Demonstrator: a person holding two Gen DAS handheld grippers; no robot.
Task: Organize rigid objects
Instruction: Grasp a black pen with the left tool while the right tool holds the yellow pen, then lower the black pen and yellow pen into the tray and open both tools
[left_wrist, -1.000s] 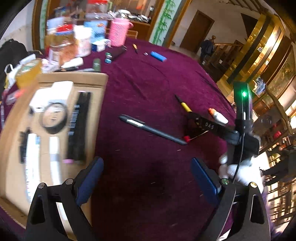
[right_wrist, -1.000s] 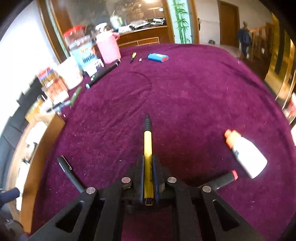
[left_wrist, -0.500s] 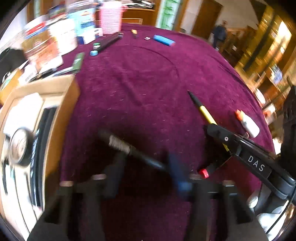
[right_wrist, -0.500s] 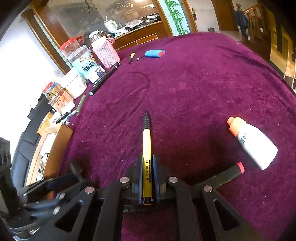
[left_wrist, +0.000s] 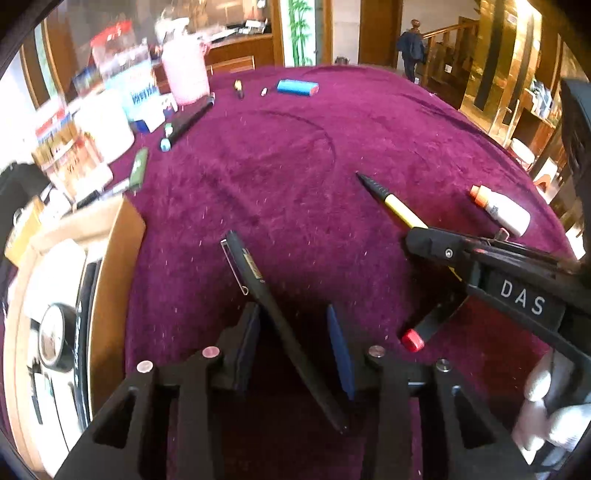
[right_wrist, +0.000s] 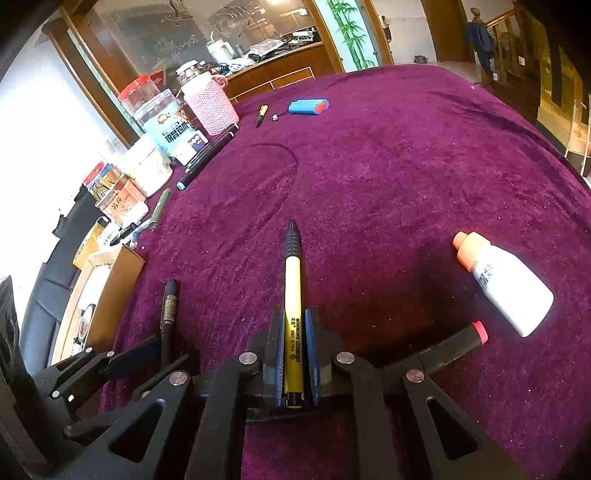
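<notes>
My right gripper (right_wrist: 293, 325) is shut on a yellow pen (right_wrist: 292, 288) with a black tip pointing forward; the pen also shows in the left wrist view (left_wrist: 397, 208). My left gripper (left_wrist: 293, 325) is open, its blue pads on either side of a long black pen (left_wrist: 273, 306) lying on the purple cloth; the pads do not touch it. That black pen also shows in the right wrist view (right_wrist: 168, 314). A cardboard box (left_wrist: 110, 266) at the left holds a tape roll and black and white items.
A white glue bottle (right_wrist: 506, 286) with orange cap and a black marker with red cap (right_wrist: 450, 349) lie to the right. Jars, a pink cup (right_wrist: 212, 105), a blue lighter (right_wrist: 308, 107) and more pens line the far left and back.
My left gripper has swung from over the box towards the black pen and lowered around it, jaws narrowing. My right gripper stays shut on the yellow pen.
</notes>
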